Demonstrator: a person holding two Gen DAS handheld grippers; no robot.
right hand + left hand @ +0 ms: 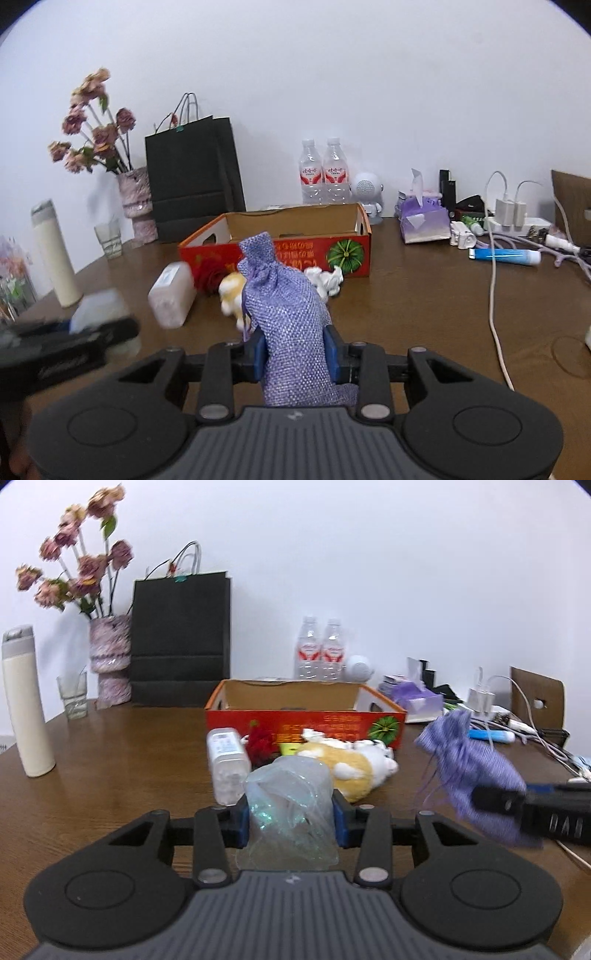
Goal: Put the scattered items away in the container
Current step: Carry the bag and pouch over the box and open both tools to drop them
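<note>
The left gripper (291,821) clamps a crumpled clear plastic bag (290,812), upright between its pads. The right gripper (295,354) grips a purple woven drawstring pouch (286,306), its gathered neck up. Ahead of both sits the open red cardboard box (280,254), with a plush toy (347,766) lying before it.

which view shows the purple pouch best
The right wrist view: the purple pouch stands sharp and central, pinched between the right tongs, its mesh weave and gathered neck clear. In the left wrist view the same pouch is at the right edge, blurred, with the tongs holding it covering its lower part.
</note>
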